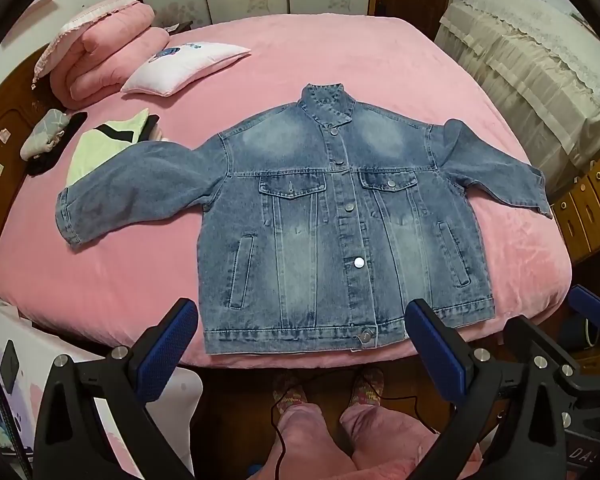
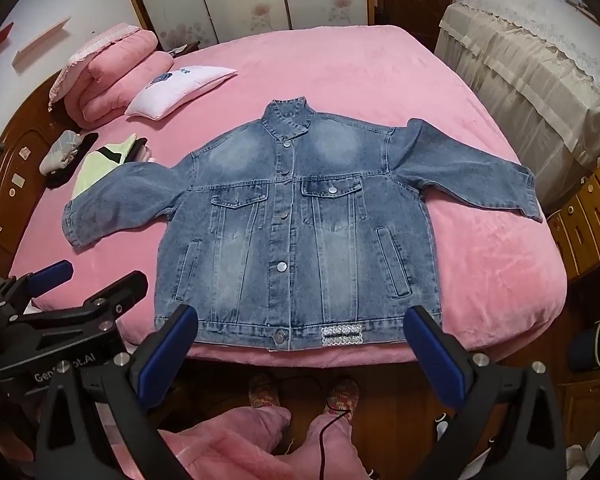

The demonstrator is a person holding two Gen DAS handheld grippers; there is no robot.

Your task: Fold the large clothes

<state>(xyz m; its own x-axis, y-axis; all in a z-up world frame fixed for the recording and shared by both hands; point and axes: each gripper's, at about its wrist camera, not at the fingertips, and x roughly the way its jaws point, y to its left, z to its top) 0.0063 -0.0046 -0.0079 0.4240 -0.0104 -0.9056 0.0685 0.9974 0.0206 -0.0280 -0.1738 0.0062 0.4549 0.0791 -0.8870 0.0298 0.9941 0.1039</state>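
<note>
A blue denim jacket (image 1: 332,220) (image 2: 296,224) lies flat and buttoned on the pink bed (image 1: 340,52) (image 2: 340,68), front up, collar far, hem at the near edge, both sleeves spread out sideways. My left gripper (image 1: 302,320) hangs above the near bed edge over the hem, jaws wide open with nothing between them. My right gripper (image 2: 300,330) is likewise wide open and empty, just short of the hem. In the right wrist view the left gripper (image 2: 88,276) shows at the lower left; in the left wrist view the right gripper (image 1: 556,320) shows at the lower right.
A folded pink quilt (image 1: 104,52) and a white pillow (image 1: 184,66) lie at the far left of the bed. Folded clothes (image 1: 104,144) sit under the jacket's left sleeve. A cloth-covered piece of furniture (image 1: 540,68) stands at the right. A person's slippered feet (image 1: 328,392) stand by the bed.
</note>
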